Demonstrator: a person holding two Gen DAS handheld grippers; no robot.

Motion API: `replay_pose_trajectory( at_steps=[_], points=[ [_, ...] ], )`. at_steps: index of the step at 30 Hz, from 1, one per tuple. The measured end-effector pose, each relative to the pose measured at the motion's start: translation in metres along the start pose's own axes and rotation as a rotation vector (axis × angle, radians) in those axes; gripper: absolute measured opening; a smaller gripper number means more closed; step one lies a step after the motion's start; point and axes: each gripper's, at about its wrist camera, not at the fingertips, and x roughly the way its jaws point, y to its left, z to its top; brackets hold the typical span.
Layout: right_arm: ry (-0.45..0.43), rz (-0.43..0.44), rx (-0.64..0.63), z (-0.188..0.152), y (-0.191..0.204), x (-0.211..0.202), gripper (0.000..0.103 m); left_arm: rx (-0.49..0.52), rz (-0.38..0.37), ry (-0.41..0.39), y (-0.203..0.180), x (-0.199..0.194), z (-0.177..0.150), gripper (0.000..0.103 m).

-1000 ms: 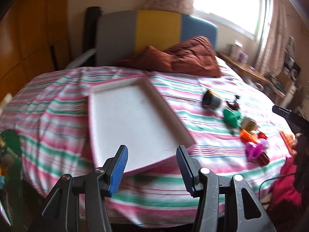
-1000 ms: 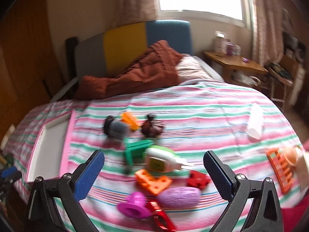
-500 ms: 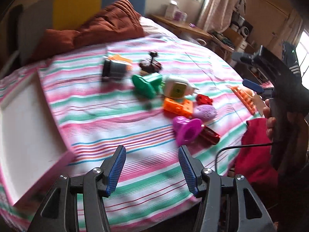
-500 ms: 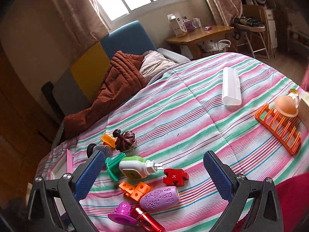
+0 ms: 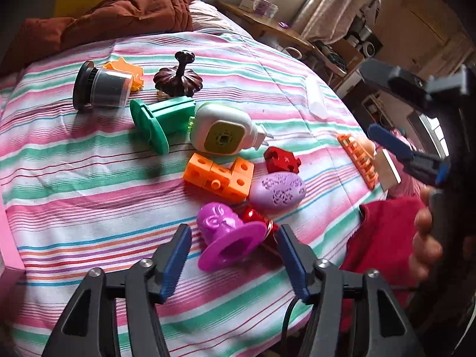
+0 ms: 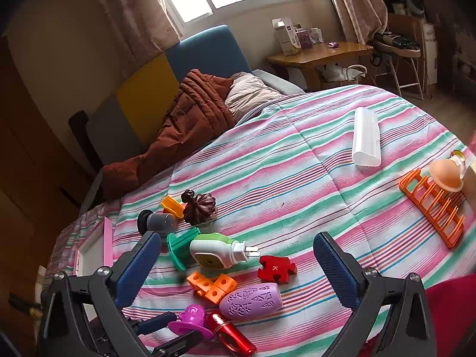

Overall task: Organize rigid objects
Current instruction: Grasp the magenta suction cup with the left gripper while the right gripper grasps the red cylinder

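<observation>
A magenta hat-shaped toy lies on the striped bedspread between the fingers of my left gripper. The jaws are opening and the pads stand clear of the toy on both sides. Touching the toy are a red metallic cylinder, a lilac egg-shaped piece and an orange cube block. My right gripper hovers wide open over the same pile, with nothing between its pads. In the right wrist view the left gripper's fingers flank the magenta toy.
Farther back lie a red puzzle piece, a white-green plug device, a green spool, a dark jar and a brown knobbed lid. An orange rack and white case lie right. The pink tray sits left.
My left gripper swung from the pink tray to the toy pile, tipped down over the magenta toy, and its jaws widened. The right gripper's view rolled, then held over the pile.
</observation>
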Motion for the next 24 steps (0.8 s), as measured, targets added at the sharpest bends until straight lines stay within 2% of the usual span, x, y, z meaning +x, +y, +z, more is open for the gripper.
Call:
replay_pose_trajectory(
  at_steps=[4, 6, 11, 14, 16, 17, 20, 22, 24],
  points=[
    [0.002, 0.004, 0.007, 0.0, 0.0, 0.0, 0.103, -0.002, 0.037, 0.031, 0.0, 0.016, 0.0, 0.064],
    [0.003, 0.0, 0.003, 0.0, 0.0, 0.001, 0.103, -0.015, 0.031, 0.032, 0.006, 0.018, -0.003, 0.052],
    [0.03, -0.003, -0.019, -0.003, 0.004, 0.006, 0.103, -0.006, 0.03, 0.005, 0.023, 0.004, -0.009, 0.052],
    [0.115, 0.015, -0.047, -0.009, 0.008, 0.018, 0.103, -0.006, 0.043, -0.012, 0.034, -0.006, -0.014, 0.052],
    [0.228, 0.055, -0.075, -0.015, 0.012, 0.032, 0.103, -0.004, 0.075, -0.027, 0.041, -0.013, -0.018, 0.052],
    [0.29, 0.072, -0.087, -0.02, 0.014, 0.039, 0.099, 0.001, 0.096, -0.034, 0.043, -0.017, -0.02, 0.052],
    [0.389, 0.101, -0.131, -0.033, 0.021, 0.049, 0.076, 0.014, 0.146, -0.057, 0.048, -0.026, -0.025, 0.052],
    [0.435, 0.091, -0.183, -0.041, 0.027, 0.053, 0.072, 0.011, 0.162, -0.063, 0.053, -0.029, -0.029, 0.052],
    [0.471, 0.087, -0.227, -0.047, 0.032, 0.056, 0.063, 0.008, 0.17, -0.069, 0.056, -0.032, -0.032, 0.052]
  ],
)
